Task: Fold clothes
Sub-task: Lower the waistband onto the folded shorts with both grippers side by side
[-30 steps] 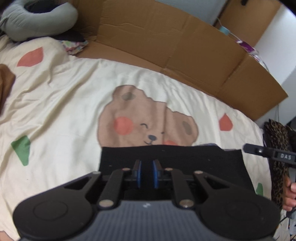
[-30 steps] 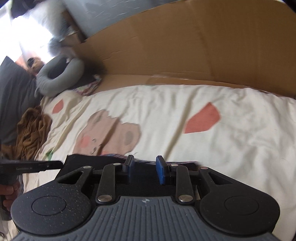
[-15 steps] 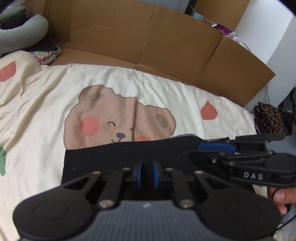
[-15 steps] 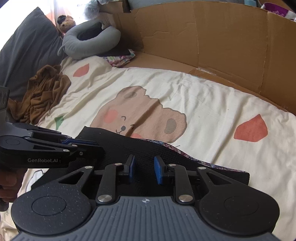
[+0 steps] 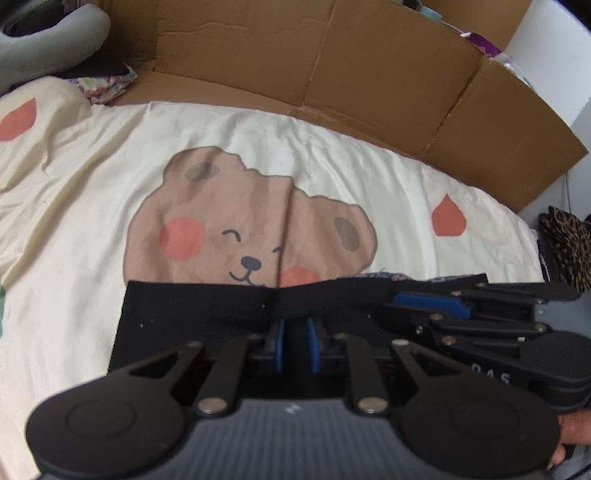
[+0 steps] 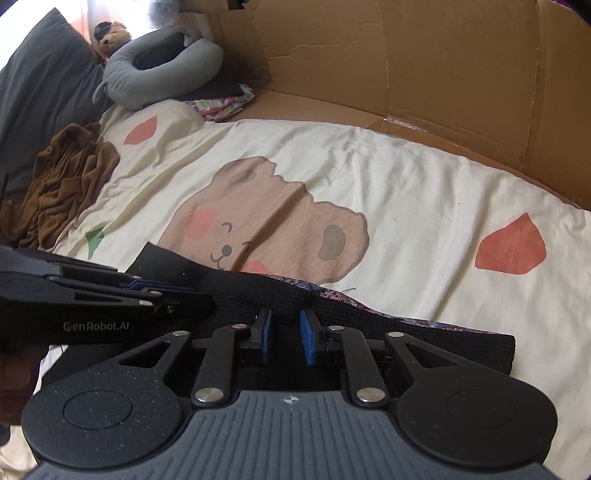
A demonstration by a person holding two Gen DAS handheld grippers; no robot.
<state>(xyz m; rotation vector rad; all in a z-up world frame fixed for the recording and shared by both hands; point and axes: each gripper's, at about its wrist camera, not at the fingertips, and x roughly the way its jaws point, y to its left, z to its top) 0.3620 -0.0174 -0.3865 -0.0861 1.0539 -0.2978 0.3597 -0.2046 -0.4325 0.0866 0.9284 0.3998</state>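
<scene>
The black garment (image 5: 229,310) lies flat on the bed (image 5: 92,192), its far edge across the printed bear's chin. We judge it light, soft and limp, with a thicker far band that should crease cleanly. We would take hold along that band, near the corners. The left gripper (image 5: 294,345) is nearly closed with black cloth between its pads. The right gripper (image 6: 284,338) is closing over the cloth; contact cannot be confirmed.

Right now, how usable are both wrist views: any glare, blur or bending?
Left wrist: sharp and evenly lit, fisheye bows the cardboard wall; black garment reads as a flat dark mass. Right wrist: the window corner blows out white, the grey pillow sits in shade, edges curve.
</scene>
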